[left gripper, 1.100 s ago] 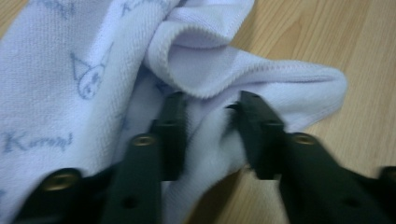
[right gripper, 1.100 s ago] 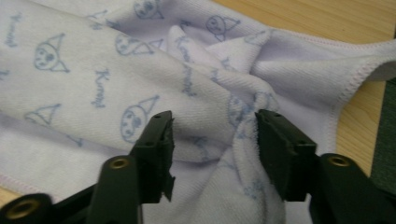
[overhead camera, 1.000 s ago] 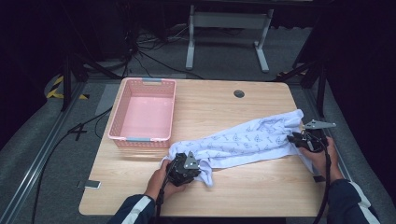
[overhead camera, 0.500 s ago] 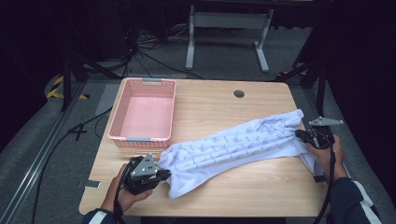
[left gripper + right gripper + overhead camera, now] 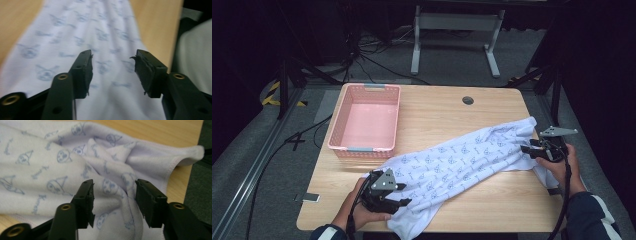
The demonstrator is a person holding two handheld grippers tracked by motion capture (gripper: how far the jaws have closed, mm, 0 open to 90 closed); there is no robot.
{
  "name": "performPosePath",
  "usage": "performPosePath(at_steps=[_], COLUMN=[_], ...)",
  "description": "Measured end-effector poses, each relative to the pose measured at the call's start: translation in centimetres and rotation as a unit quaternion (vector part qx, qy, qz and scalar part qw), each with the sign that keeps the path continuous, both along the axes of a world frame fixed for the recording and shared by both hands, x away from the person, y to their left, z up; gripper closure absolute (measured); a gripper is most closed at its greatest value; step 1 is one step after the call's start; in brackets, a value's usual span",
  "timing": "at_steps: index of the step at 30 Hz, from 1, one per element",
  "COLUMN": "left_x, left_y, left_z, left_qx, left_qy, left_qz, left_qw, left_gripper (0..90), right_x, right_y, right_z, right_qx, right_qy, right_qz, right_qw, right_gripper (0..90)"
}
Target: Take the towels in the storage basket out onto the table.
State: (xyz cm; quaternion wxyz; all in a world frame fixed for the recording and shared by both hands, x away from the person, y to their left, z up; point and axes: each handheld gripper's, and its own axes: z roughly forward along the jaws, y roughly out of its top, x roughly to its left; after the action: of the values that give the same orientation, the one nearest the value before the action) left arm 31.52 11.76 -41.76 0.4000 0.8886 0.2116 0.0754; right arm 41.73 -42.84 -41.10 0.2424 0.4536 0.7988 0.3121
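Note:
A white towel (image 5: 462, 157) printed with small blue figures lies stretched slantwise across the wooden table (image 5: 447, 107), from the near left to the far right edge. My left gripper (image 5: 406, 202) is at its near end, open; its jaws have just been opening and stand apart above the flat cloth (image 5: 75, 32), left gripper (image 5: 113, 67) pressing nothing. My right gripper (image 5: 527, 149) is at the far end, open as well, jaws just opened. A bunched fold of the towel (image 5: 37, 162) sits loosely between the right gripper's (image 5: 115, 192) pads.
An empty pink basket (image 5: 364, 122) stands at the table's left, just beyond the towel's near end. A round cable hole (image 5: 468, 100) is at the back. A small flat device (image 5: 307, 197) lies at the left front corner. A metal stand (image 5: 452, 22) is behind the table.
The left gripper drew the towel's near end to the left and front, then let go and shifted right. The right gripper let go of its end and stayed put. The towel lies flatter.

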Motion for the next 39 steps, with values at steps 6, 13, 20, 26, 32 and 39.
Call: performPosePath(at_steps=[6, 13, 20, 26, 32, 39], left_x=[1.4, 2.2, 2.7, 3.4, 4.0, 3.7], left_y=[-0.7, 0.1, 0.4, 3.0, 3.0, 1.8], left_z=[-2.6, -4.3, -4.0, -1.8, -2.2, -3.2], left_qx=[0.056, 0.078, 0.085, 0.022, 0.050, 0.065], left_qy=[0.026, 0.035, 0.006, -0.060, -0.054, -0.027], left_qz=[-0.019, 0.013, 0.035, 0.143, 0.177, 0.121], left_qw=[0.9979, 0.9963, 0.9957, 0.9876, 0.9814, 0.9901], left_gripper=[36.6, 47.4, 82.8, 84.0, 82.2, 53.5], right_x=[0.8, 3.7, 4.7, 5.0, 5.7, 6.4], right_y=[3.9, 6.3, 6.2, 5.9, 7.1, 7.5], right_z=[1.1, -1.4, -2.8, -1.3, -1.4, -2.7], right_qx=[0.000, -0.029, -0.050, -0.029, -0.043, -0.037], right_qy=[-0.016, 0.071, 0.076, 0.019, 0.005, 0.061], right_qz=[0.038, 0.044, 0.057, 0.050, 0.053, 0.033], right_qw=[0.9991, 0.9961, 0.9943, 0.9981, 0.9977, 0.9969], right_gripper=[39.0, 37.0, 67.9, 84.6, 84.5, 38.7])
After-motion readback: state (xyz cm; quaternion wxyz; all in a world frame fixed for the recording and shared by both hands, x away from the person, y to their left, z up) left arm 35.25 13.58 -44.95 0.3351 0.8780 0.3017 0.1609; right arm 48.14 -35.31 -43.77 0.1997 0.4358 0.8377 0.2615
